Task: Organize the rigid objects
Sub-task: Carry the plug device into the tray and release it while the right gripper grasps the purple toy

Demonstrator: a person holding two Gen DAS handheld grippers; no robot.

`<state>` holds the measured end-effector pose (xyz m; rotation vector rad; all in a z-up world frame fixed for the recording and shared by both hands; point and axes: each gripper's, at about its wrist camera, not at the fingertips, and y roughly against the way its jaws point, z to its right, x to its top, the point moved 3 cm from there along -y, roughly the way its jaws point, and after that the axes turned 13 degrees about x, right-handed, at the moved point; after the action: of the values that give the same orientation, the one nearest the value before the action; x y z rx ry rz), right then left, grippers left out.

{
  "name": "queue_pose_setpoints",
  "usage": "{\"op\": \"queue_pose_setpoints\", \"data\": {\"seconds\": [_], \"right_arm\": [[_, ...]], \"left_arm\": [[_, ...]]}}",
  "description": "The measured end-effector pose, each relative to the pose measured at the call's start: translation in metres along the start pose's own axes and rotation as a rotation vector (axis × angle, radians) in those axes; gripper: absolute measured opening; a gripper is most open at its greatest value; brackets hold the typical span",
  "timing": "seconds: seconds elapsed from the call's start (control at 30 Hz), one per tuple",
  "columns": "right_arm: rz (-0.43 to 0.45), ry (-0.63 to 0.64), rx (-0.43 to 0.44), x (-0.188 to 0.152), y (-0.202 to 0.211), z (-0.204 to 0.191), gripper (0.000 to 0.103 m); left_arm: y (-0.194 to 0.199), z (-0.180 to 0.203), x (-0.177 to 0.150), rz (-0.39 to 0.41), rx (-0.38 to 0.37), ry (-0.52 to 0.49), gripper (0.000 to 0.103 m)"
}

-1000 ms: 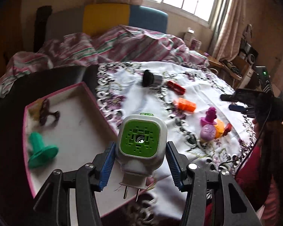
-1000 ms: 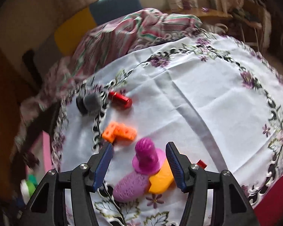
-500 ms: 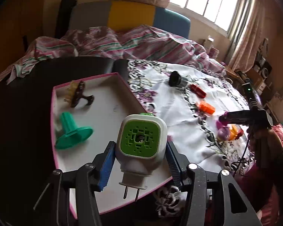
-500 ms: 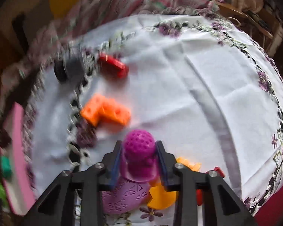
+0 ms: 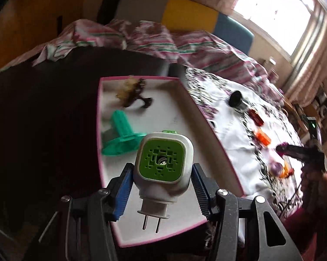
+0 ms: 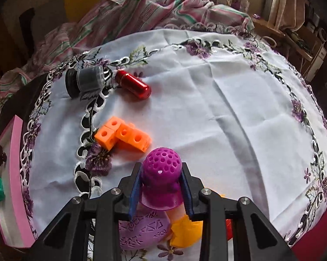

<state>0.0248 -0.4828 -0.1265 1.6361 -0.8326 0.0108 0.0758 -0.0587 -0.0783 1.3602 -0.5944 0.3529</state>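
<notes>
My left gripper [image 5: 162,184] is shut on a white plug-in device with a green face [image 5: 163,165] and holds it over the near end of the pink-rimmed tray [image 5: 141,78]. In the tray lie a green peg toy [image 5: 122,134] and a dark brown figure [image 5: 135,94]. My right gripper [image 6: 161,189] is shut on a purple perforated peg toy [image 6: 161,180], just above the white tablecloth [image 6: 217,108]. Under it lie a light purple oval piece [image 6: 141,232] and a yellow piece [image 6: 186,232].
On the cloth lie an orange block piece [image 6: 123,137], a red cylinder [image 6: 134,86] and a black-and-grey cylinder [image 6: 85,81]. The tray's pink edge [image 6: 13,174] is at the left. A striped blanket [image 6: 141,10] lies behind. The table's dark bare part [image 5: 43,119] is left of the tray.
My left gripper has swung left with the plug-in device, from the cloth's edge to over the tray. My right gripper has closed on the purple peg toy and lifted it a little.
</notes>
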Motion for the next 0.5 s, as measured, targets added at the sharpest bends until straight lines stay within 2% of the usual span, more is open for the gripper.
{"op": "queue_pose_setpoints", "data": {"seconds": [0.13, 0.4, 0.5], "right_arm": [[0.028, 0.022, -0.006, 0.002, 0.005, -0.003, 0.033], [0.053, 0.033, 0.010, 0.004, 0.010, -0.005, 0.033], [0.064, 0.039, 0.013, 0.004, 0.012, -0.006, 0.033]], "left_arm": [[-0.005, -0.016, -0.001, -0.041, 0.011, 0.054, 0.054], [-0.014, -0.007, -0.013, -0.077, 0.027, 0.006, 0.054], [-0.027, -0.004, -0.010, -0.093, 0.069, -0.007, 0.054]]}}
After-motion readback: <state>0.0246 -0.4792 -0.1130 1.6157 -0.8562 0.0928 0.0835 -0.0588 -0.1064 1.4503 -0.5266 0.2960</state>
